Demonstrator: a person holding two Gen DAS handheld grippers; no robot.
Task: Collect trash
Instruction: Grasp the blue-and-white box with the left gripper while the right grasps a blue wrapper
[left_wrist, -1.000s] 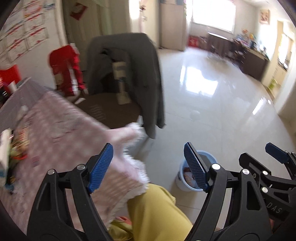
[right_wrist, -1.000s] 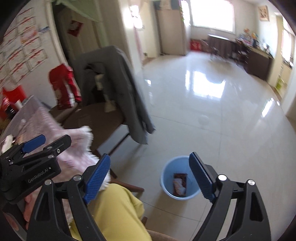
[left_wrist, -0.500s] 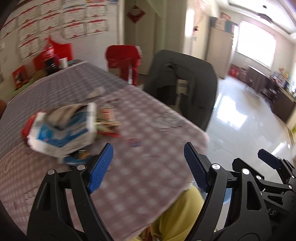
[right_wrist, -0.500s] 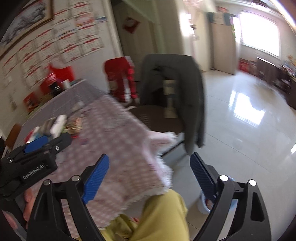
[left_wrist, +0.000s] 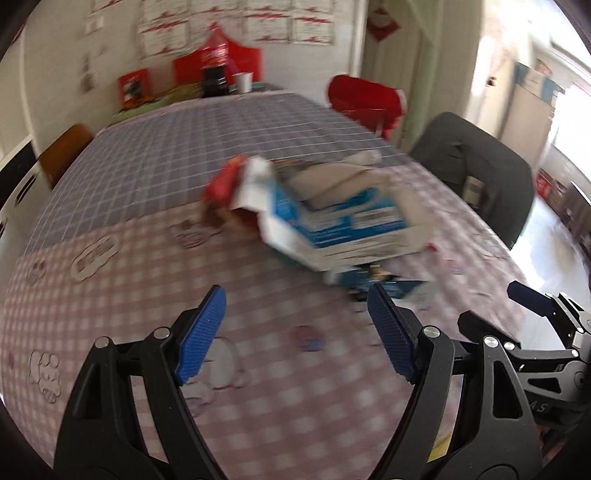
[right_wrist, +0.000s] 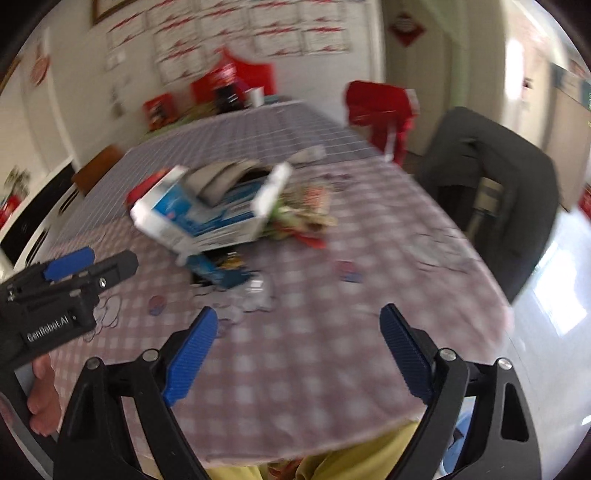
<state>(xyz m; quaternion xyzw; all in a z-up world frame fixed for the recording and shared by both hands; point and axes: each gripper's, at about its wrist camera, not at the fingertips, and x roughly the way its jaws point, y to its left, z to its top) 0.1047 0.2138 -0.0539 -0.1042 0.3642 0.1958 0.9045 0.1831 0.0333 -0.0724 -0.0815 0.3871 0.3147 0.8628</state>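
Note:
A pile of trash lies mid-table: a torn blue-and-white carton (left_wrist: 332, 225) (right_wrist: 207, 218), a red wrapper (left_wrist: 221, 182), coloured wrappers (right_wrist: 306, 214) and small scraps (right_wrist: 255, 291). My left gripper (left_wrist: 295, 332) is open and empty, above the pink checked tablecloth (left_wrist: 129, 280), short of the pile. My right gripper (right_wrist: 299, 350) is open and empty, nearer the table edge. The left gripper also shows at the left of the right wrist view (right_wrist: 66, 280). The frames are blurred.
A chair with a grey jacket (left_wrist: 476, 173) (right_wrist: 498, 184) and a red-draped chair (left_wrist: 365, 99) stand at the table's right side. Bottles and a cup (left_wrist: 243, 81) stand at the far end. The blue bin's rim (right_wrist: 458, 443) shows below the table edge.
Both views have swung left and up, from the floor and blue bin to the table. The trash pile has come into view ahead of both open grippers.

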